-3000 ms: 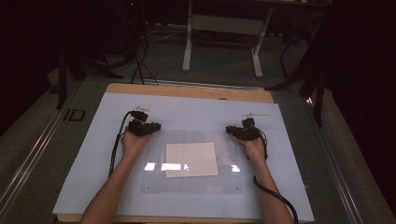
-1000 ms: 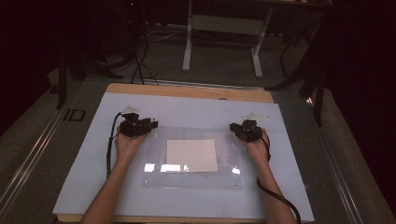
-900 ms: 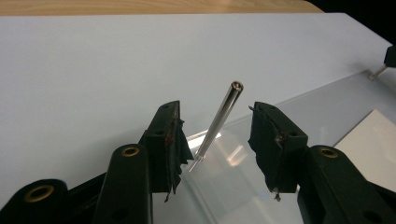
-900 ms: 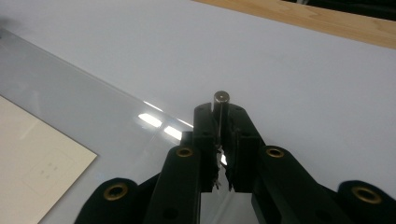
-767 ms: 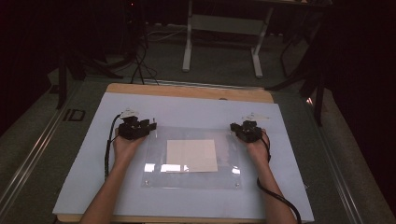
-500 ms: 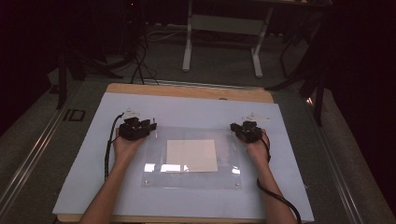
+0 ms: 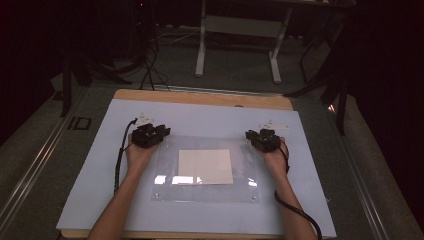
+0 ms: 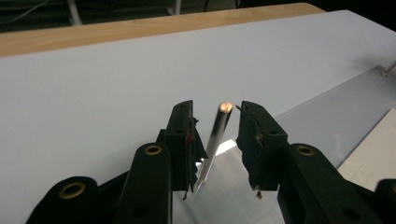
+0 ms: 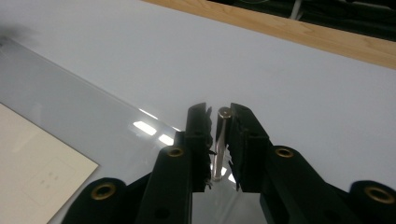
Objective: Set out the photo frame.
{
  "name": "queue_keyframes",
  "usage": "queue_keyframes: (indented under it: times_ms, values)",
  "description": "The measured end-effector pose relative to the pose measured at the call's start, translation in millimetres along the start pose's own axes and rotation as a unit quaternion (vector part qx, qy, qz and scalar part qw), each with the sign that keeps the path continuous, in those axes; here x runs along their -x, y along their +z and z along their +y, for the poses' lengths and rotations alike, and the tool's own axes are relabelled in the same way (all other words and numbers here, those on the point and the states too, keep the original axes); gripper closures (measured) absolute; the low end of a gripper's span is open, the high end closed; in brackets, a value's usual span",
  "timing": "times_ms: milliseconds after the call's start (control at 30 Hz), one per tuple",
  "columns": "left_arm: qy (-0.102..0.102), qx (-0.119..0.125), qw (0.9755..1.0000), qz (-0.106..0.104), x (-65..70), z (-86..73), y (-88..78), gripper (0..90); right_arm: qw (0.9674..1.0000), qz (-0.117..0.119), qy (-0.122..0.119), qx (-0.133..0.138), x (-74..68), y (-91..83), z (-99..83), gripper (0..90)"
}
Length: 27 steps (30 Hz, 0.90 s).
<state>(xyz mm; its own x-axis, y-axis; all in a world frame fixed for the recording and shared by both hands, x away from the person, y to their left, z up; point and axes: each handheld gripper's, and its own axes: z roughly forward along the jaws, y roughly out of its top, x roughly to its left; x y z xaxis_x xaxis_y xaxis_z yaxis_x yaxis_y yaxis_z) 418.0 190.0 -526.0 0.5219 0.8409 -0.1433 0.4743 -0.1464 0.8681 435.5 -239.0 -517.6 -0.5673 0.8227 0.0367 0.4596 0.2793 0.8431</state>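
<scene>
Pale blue-white sheet (image 7: 200,120) covering a light wooden tabletop (image 7: 200,97), wood edge showing along the far side. Cream rectangular paper card (image 7: 205,166) lying flat mid-table. Grey carpeted floor (image 7: 240,65) beyond, with white metal stand legs (image 7: 202,47), black cables (image 7: 147,70), and dark surroundings at both sides.

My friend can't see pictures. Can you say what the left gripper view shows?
Two black jaws of the left gripper stand apart around a thin metal pin, closing in without pressing it. Below lie a clear plastic sheet and a pale blue mat.
</scene>
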Motion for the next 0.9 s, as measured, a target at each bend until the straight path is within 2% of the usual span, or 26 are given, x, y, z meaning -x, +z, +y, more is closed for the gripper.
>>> queue_keyframes:
  times_ms: [133,267,367,533,667,800,900]
  values:
    - [0.004,-0.003,1.0000,-0.004,1.9,1.7,3.1,71.8,1.0000,-0.004,0.004,0.001,0.3,0.2,0.3,84.3]
    - [-0.021,-0.002,0.9997,-0.010,-3.4,-0.4,3.1,81.6,1.0000,0.001,0.007,0.001,1.8,-0.5,-0.3,84.8]
    - [-0.007,-0.006,1.0000,-0.001,-1.1,0.4,2.9,82.4,0.9999,0.002,0.010,0.001,2.1,-0.2,-0.2,84.8]
    - [-0.014,-0.009,0.9999,-0.002,-2.4,1.3,3.1,83.0,0.9997,0.009,0.024,0.001,4.3,-0.1,-0.5,84.6]
    - [-0.027,-0.016,0.9994,-0.016,-6.9,2.6,3.2,82.8,0.9993,0.015,0.035,-0.004,6.0,0.0,0.7,84.5]
    - [-0.038,-0.029,0.9987,-0.021,-8.7,6.1,4.4,82.6,0.9982,0.027,0.053,-0.013,9.8,0.7,2.6,84.1]
    - [-0.057,-0.040,0.9971,-0.031,-12.7,8.7,5.7,82.2,0.9972,0.035,0.064,-0.017,12.3,1.5,3.9,83.8]
